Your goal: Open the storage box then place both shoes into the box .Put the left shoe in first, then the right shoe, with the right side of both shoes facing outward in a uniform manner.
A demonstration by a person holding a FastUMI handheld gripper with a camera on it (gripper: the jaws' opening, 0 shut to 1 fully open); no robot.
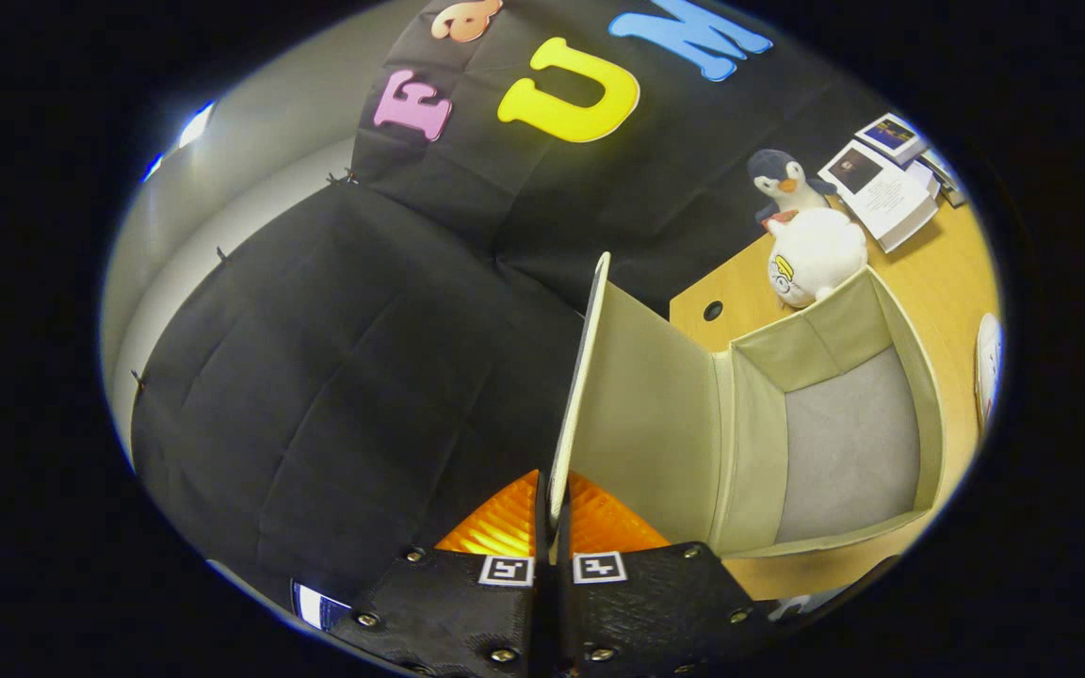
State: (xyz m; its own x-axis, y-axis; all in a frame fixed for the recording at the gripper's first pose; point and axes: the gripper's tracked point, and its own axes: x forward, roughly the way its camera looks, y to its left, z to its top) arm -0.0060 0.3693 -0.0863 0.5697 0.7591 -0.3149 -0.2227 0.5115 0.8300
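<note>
Gripper pinching the lid of the storage box and holding it up

In the gripper view, the gripper (552, 527) at the bottom middle is squeezing the thin edge of the lid (641, 414), both fingers pressing on it. The lid is standing up tall in the middle of the picture. The storage box (924, 395) is sitting open at the lower right on the wooden table (947, 264), with nothing inside yet. The box looks like light, bendy cloth, so the lid may flop; holding it by its edge seems best. A white shoe (988, 367) is peeking in at the far right. Two soft toys (811, 250) and some booklets (886, 184) are lying at the upper right.
</note>
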